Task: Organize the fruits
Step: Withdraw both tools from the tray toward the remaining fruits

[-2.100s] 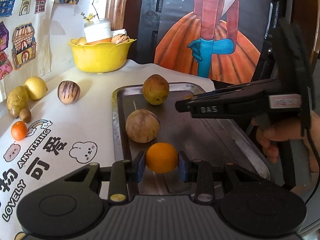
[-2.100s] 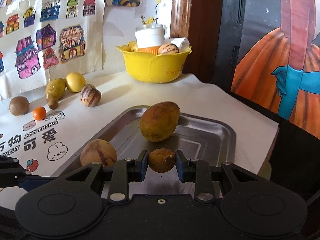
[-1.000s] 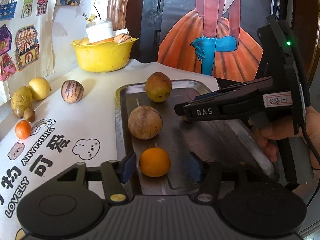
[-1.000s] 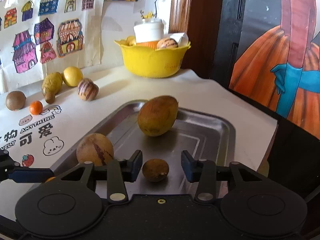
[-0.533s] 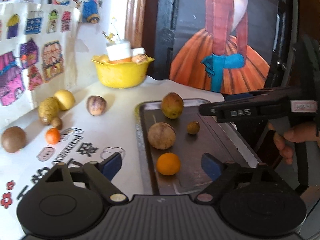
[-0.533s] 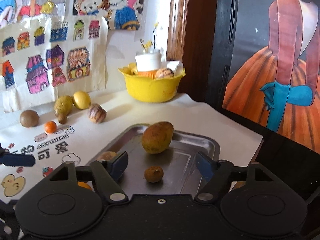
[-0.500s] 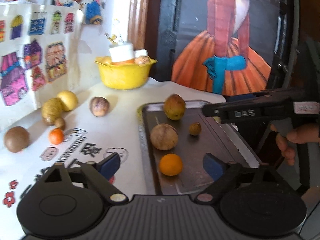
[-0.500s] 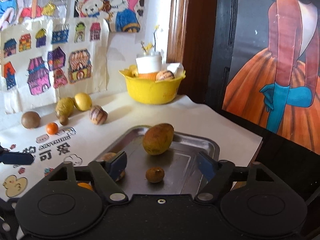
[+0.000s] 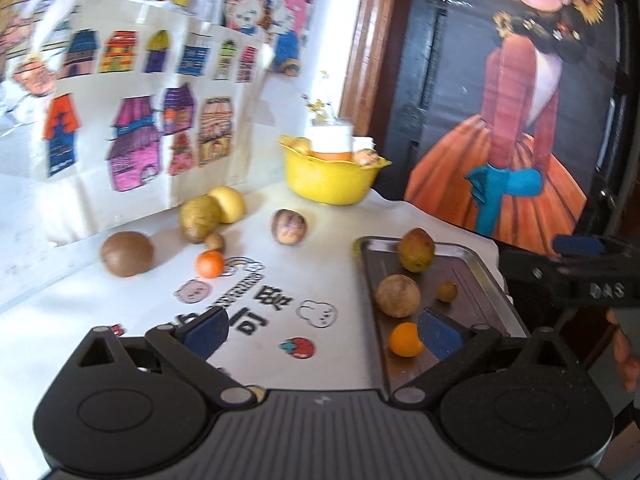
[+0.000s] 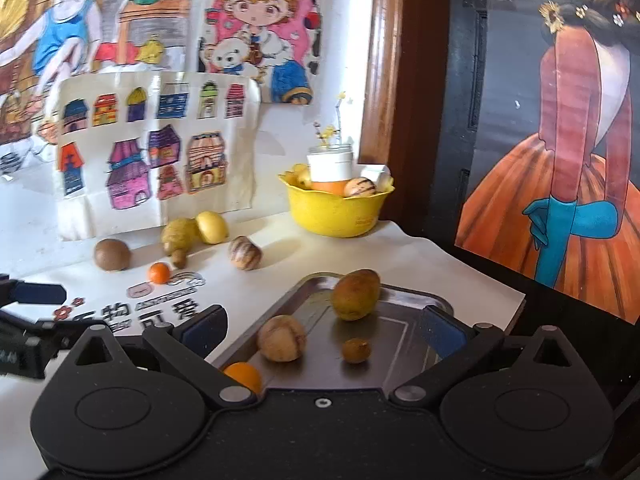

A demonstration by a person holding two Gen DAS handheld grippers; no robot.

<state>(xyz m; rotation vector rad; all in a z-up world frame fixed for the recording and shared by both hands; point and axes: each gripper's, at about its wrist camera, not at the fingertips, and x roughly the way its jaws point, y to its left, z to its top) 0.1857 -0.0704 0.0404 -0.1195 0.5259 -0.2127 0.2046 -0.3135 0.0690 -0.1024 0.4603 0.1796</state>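
A metal tray (image 9: 480, 264) holds an orange (image 9: 405, 339), a round tan fruit (image 9: 398, 295), a green-brown oval fruit (image 9: 417, 249) and a small brown fruit (image 9: 447, 291). My left gripper (image 9: 322, 334) hangs back from the tray's near left corner, its jaws opening wide with only the printed cloth between them. My right gripper (image 10: 322, 330) is raised over the tray's (image 10: 436, 300) near edge, jaws also opening. The tan fruit (image 10: 281, 338) and small brown fruit (image 10: 355, 350) lie well beyond its pads, untouched. The orange (image 10: 243, 376) peeks out beside its left finger.
Loose on the cloth to the left lie a brown round fruit (image 9: 127, 254), a small orange (image 9: 209, 264), a yellow-green fruit (image 9: 199, 218), a lemon (image 9: 230, 204) and a striped fruit (image 9: 289, 227). A yellow bowl (image 9: 330, 178) with fruit and a white jar stands at the back.
Both grippers let go, the left of the orange and the right of the small brown fruit. Both fruits stay on the tray. The jaws spread wide and both grippers pulled back and up.
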